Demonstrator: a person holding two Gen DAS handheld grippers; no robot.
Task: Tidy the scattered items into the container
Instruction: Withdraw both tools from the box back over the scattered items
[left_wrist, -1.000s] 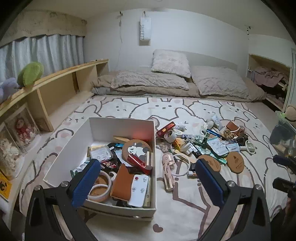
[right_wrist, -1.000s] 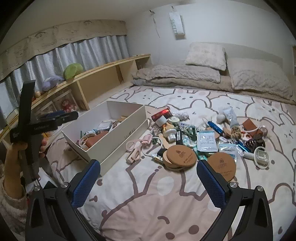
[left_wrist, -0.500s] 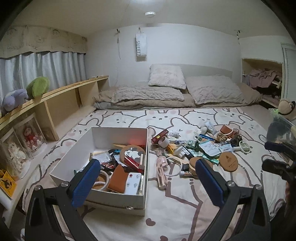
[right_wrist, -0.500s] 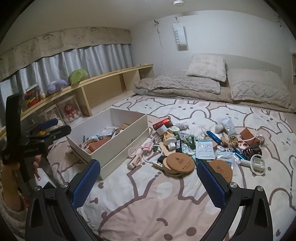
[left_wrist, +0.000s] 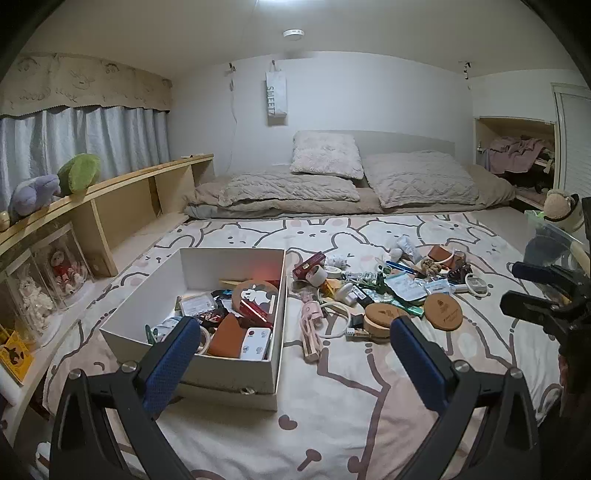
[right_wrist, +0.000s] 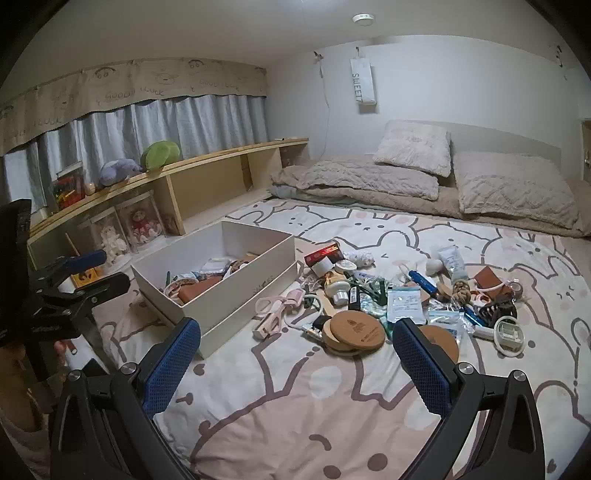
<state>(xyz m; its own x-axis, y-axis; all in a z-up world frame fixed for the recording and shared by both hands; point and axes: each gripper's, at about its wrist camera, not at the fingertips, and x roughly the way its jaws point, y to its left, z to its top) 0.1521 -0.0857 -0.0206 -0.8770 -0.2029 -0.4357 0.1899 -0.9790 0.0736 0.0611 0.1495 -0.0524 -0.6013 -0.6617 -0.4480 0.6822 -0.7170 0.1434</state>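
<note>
Container (left_wrist: 236, 363): white rectangular cardboard box, sitting in its own upturned lid on the bed (left_wrist: 332, 413), left of the scattered pile (right_wrist: 388, 295). Already part-filled: white remote (left_wrist: 255, 343) with red button, brown leather pouch (left_wrist: 227, 336), round cork coaster with a black-and-white cartoon print (left_wrist: 255, 293). Bed cover is soft pale fabric with outlined bunny shapes. Pile beside the box: stacked round cork coasters (right_wrist: 352, 331), another cork coaster (left_wrist: 442, 311) with a stamped logo too small to read, pink folding tool-shaped gadget (left_wrist: 309, 328), white cable loop (left_wrist: 334, 319), red rectangular packet (right_wrist: 324, 254), blue pen (right_wrist: 423, 280), flat sachet (right_wrist: 404, 303), knotted rope piece (right_wrist: 461, 291). Wall hanger (right_wrist: 364, 86) reads "SWEET"; curtain valance (right_wrist: 129, 90) reads "GOOD LUCK". Left tool (left_wrist: 291, 354) spread wide, blue textured pads, nothing held. Right tool (right_wrist: 293, 356) likewise wide apart and empty. Versus a second ago: both cameras have pulled up and back, box and pile look smaller, ceiling lamp (left_wrist: 293, 33) now in frame; items haven't moved.
</note>
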